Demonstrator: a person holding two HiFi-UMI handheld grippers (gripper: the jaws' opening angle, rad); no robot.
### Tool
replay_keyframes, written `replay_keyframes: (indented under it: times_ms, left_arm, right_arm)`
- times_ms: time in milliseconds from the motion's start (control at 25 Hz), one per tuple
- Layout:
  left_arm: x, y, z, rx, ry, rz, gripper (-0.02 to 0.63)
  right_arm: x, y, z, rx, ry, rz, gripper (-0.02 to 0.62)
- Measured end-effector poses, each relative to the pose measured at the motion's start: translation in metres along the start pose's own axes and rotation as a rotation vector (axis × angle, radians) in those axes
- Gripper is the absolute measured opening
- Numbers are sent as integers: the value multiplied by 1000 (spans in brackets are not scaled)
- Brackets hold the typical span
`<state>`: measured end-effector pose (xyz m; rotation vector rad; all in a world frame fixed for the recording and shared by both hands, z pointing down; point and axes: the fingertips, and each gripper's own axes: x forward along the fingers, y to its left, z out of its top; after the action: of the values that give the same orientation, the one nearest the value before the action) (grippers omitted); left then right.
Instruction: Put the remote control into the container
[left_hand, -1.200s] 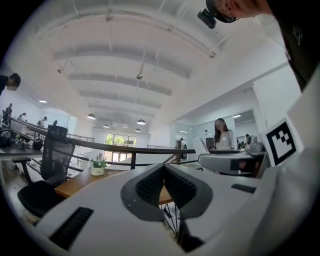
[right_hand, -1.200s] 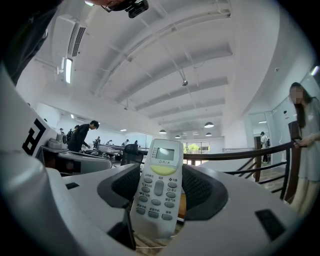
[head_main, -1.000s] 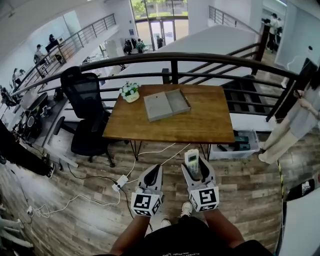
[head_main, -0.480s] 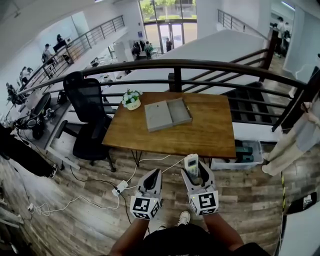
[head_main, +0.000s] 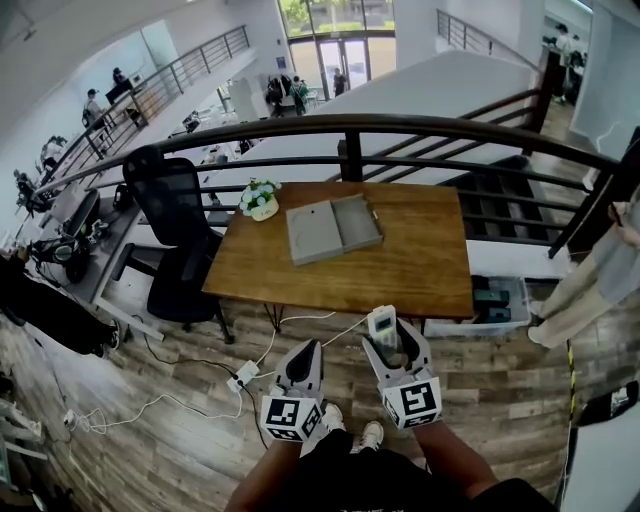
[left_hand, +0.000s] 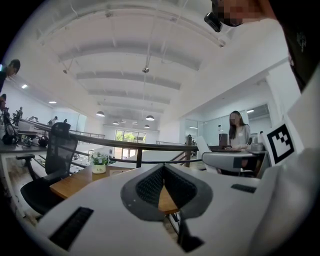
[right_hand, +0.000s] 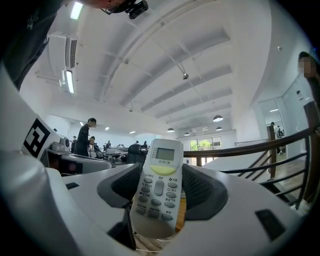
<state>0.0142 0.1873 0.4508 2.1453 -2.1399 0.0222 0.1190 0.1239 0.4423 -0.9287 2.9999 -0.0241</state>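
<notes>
While the right tongs (head_main: 392, 340) pinch the white remote control (right_hand: 159, 192) by its lower half, screen end jutting forward, the left tongs (left_hand: 163, 169) are pressed together on nothing. Both hang short of the wooden counter (head_main: 400, 265), well apart from the open grey container (head_main: 356, 222) lying on it. Best to carry the remote level over the hollow half, not the flat lid-like half, and lower it inside before releasing.
</notes>
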Motion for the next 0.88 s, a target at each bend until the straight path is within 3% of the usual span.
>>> replay_keyframes:
  times_ms: [400, 880]
  left_arm:
    - [39, 20, 3, -23, -18, -18, 6]
    - [94, 74, 18, -17, -34, -61, 6]
  right_arm:
    - [18, -15, -8, -24, 35, -29, 275]
    - [93, -24, -4, -5, 24, -71, 275]
